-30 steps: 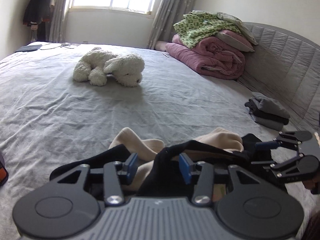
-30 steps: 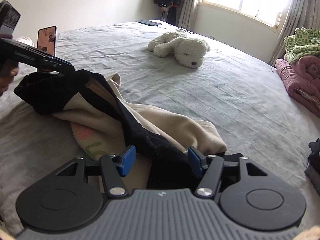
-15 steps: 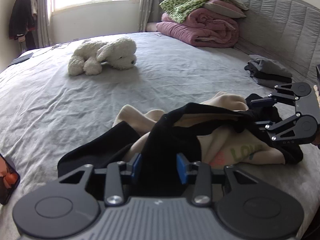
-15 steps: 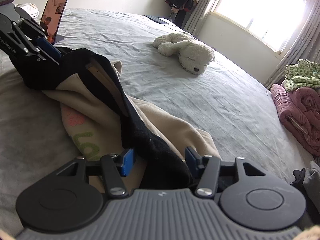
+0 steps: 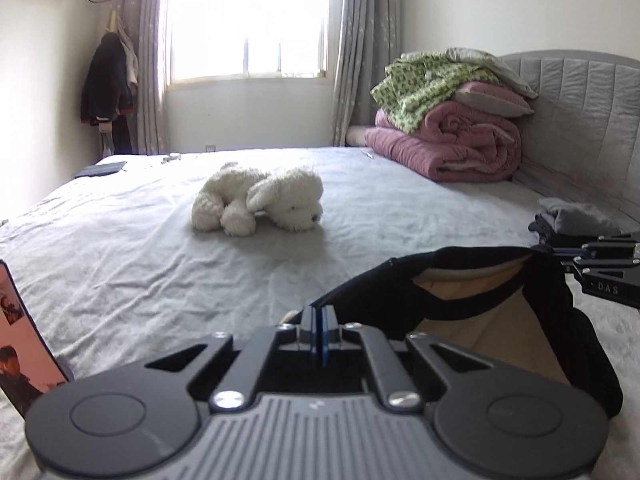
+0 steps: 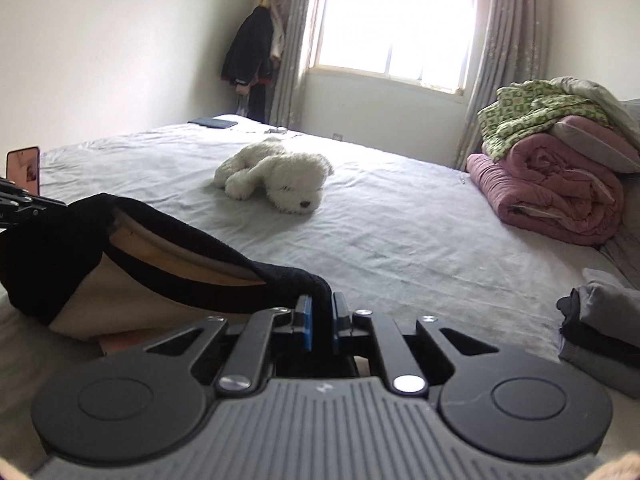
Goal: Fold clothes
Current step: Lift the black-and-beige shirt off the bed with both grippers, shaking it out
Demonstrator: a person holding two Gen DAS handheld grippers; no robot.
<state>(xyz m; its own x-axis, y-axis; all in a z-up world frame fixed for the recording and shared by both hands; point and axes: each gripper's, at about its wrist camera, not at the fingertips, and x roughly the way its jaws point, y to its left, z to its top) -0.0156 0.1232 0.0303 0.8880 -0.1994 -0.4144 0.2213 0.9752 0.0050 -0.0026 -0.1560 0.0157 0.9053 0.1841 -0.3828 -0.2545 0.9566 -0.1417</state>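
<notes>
Left wrist view: left claw (image 5: 319, 330) pinches the black edge of a black-and-beige garment (image 5: 472, 304), near right, lifted over the bed (image 5: 120, 248); right claw (image 5: 560, 249) grips its far corner. Right wrist view: right claw (image 6: 320, 322) clamped on the black hem. Folded stack (image 6: 600, 320) lies right. Judgement: this garment is held spread, unfolded; folding remains.

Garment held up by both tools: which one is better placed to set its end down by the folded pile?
Right, probably. The right tool grips the garment on the side nearest the folded pile; the left tool holds the far end, by the phone.
</notes>
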